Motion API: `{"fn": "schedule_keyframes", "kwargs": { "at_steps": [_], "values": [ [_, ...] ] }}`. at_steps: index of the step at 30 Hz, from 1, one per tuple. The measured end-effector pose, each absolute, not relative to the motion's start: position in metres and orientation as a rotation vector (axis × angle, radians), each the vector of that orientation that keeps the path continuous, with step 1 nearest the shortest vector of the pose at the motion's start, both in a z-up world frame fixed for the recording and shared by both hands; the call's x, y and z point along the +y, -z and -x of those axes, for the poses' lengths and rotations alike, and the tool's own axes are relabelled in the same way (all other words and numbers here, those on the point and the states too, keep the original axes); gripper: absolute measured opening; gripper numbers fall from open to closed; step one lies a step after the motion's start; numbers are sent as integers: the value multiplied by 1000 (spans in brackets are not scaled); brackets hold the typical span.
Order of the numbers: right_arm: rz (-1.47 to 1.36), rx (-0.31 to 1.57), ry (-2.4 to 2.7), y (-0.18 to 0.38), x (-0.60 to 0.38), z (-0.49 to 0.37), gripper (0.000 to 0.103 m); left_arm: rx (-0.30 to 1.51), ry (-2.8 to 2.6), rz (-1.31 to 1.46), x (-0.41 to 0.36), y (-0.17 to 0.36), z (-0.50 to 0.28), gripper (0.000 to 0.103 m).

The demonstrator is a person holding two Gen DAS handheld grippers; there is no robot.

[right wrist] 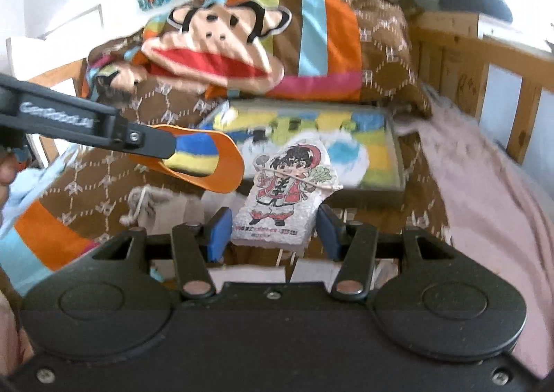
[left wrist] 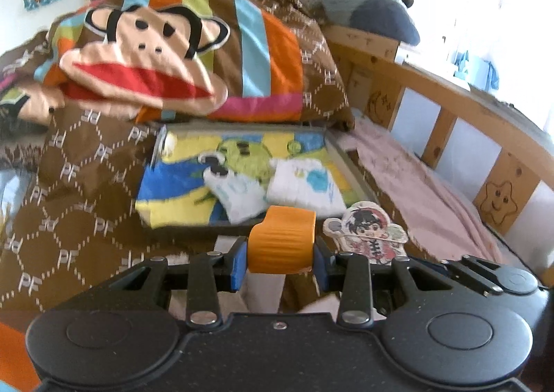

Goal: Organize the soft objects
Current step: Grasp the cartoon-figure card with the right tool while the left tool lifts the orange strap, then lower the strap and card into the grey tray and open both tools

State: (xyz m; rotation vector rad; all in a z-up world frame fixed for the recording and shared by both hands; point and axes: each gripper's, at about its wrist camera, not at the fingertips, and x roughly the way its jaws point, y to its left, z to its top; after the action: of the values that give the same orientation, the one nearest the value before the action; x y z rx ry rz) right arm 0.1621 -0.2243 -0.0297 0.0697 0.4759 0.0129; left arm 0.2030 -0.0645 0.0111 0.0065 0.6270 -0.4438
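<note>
Orange scoop (left wrist: 282,241) sits clamped between the left gripper (left wrist: 281,262) pads, just before the tray (left wrist: 349,167). The right gripper (right wrist: 273,229) grasps a cartoon-figure pouch (right wrist: 287,191), also before the tray.

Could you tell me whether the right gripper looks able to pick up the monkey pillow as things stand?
Probably not yet: the right gripper is already shut on the cartoon figure cutout, and the monkey pillow lies beyond the picture tray.
</note>
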Motion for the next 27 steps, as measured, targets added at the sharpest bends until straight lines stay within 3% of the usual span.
{"fn": "schedule_keyframes", "kwargs": {
  "at_steps": [11, 20, 23, 27],
  "values": [
    [-78, 396, 54, 13, -267, -242, 45, 507, 400, 32, -82, -26, -274, 40],
    [-143, 465, 104, 54, -300, -315, 45, 509, 351, 68, -106, 5, -351, 40],
    [-150, 501, 90, 70, -304, -330, 37, 528, 339, 76, -115, 23, -371, 40],
    [-159, 554, 83, 94, -305, -341, 37, 565, 320, 81, -123, 46, -387, 40]
  ]
}}
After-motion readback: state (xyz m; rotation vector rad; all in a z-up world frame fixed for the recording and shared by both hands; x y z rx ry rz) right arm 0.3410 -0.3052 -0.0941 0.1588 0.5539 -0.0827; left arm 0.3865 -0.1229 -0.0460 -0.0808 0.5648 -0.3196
